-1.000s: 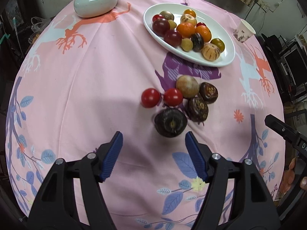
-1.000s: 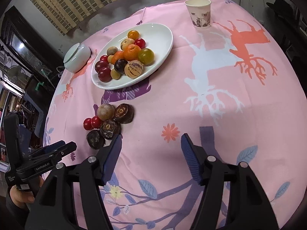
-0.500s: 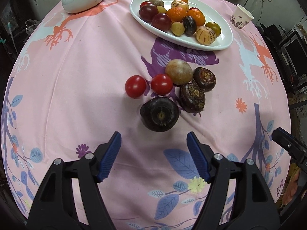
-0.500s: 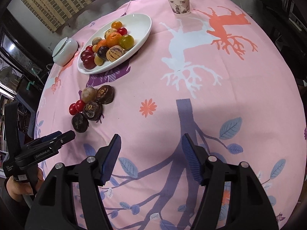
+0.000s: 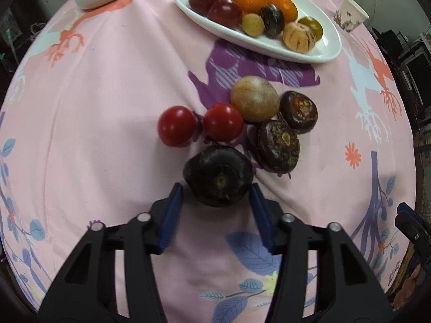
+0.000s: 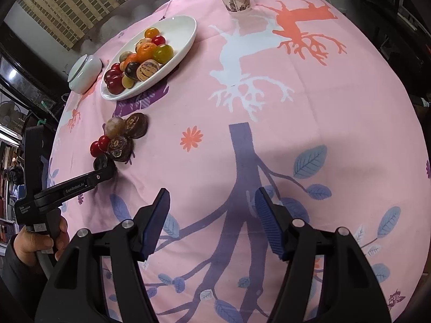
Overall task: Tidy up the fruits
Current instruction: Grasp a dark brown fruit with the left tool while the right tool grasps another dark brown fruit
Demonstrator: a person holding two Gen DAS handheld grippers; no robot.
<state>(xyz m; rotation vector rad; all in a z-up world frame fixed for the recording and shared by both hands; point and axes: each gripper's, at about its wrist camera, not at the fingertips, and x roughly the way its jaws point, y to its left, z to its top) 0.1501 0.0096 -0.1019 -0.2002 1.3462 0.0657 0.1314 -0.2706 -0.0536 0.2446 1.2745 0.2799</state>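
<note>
Your left tongs (image 5: 216, 192) stand open astride the dark fruit (image 5: 218, 179), nearest of the loose cluster on the tabletop (image 5: 94, 107), gripping nothing yet. Your right tongs (image 6: 211, 203) wait open and empty, well apart, leaving the way to the plate (image 5: 327, 51) free.

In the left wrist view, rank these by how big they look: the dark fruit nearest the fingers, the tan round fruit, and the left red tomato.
1. Dark fruit, though nearness to the camera inflates it.
2. Tan round fruit.
3. Left red tomato.

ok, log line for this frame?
left gripper: open, fingers straddling dark fruit | right gripper: open, idle over cloth | plate: filled | five other fruits loose
</note>
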